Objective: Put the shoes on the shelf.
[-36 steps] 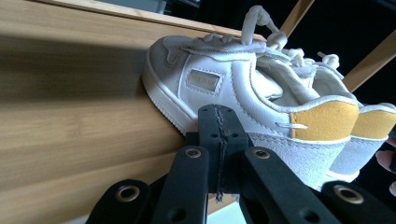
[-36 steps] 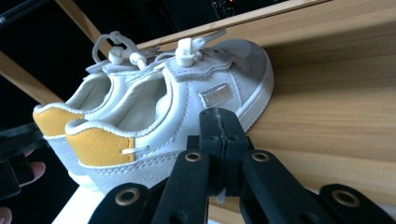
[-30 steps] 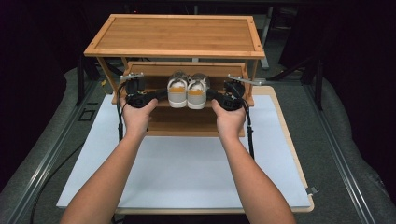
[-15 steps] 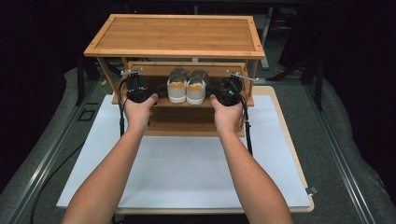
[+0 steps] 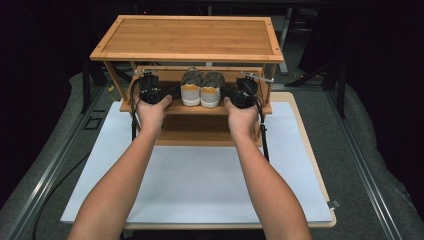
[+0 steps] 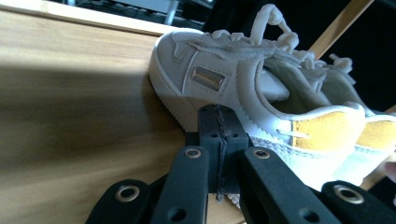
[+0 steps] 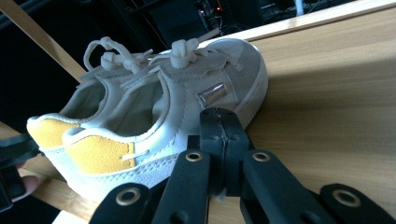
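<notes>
Moved: pair of shoes [image 5: 201, 89] pushed farther onto the rack's middle shelf [image 5: 127, 106], toes far, my left gripper [image 5: 172, 92] and right gripper [image 5: 227, 94] pressing its sides, jaws shut together, empty.

Closed left claw [image 6: 218, 135] presses against white sneaker's [image 6: 243, 79] side.

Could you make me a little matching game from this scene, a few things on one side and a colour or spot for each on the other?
Things:
1. shoes
2. heel patches
3. left gripper
4. mat

Descriptions:
A. yellow
B. white, spread over the table
C. side by side on the middle shelf
D. fingers shut, against the left shoe's side

Pairs: 1-C, 2-A, 3-D, 4-B
</notes>
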Action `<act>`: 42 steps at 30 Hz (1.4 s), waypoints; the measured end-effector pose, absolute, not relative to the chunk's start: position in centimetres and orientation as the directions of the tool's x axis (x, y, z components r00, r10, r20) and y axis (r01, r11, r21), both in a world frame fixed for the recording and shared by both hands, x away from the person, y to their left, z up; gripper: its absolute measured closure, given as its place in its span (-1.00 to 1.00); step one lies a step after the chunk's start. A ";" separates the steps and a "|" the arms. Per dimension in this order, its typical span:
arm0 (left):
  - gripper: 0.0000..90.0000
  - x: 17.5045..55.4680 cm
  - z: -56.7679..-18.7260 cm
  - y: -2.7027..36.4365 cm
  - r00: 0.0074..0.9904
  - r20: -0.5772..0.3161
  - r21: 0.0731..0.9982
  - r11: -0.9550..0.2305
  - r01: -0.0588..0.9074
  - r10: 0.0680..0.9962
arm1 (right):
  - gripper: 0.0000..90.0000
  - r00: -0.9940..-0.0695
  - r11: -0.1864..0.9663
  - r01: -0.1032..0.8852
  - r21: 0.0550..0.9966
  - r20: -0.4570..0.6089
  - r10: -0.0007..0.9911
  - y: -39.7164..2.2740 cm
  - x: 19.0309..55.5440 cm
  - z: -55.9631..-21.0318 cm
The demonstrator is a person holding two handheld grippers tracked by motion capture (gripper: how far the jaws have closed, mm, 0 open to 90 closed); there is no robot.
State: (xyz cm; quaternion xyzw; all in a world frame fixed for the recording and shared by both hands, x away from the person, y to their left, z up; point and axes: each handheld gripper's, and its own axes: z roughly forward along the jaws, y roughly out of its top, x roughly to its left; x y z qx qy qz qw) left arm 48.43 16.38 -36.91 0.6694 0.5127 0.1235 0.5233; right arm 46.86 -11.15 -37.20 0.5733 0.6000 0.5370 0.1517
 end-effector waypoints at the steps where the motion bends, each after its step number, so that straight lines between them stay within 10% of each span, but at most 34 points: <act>1: 1.00 48.6 -36.8 16.1 0.424 -0.373 0.828 0.090 0.554 0.825 | 1.00 -0.295 -0.227 0.526 0.820 0.425 0.856 -11.1 46.9 -37.1; 42: 0.93 47.2 -36.5 16.4 0.450 -0.374 0.834 0.082 0.546 0.811 | 0.91 -0.338 -0.168 0.500 0.850 0.370 0.865 -11.3 45.4 -36.9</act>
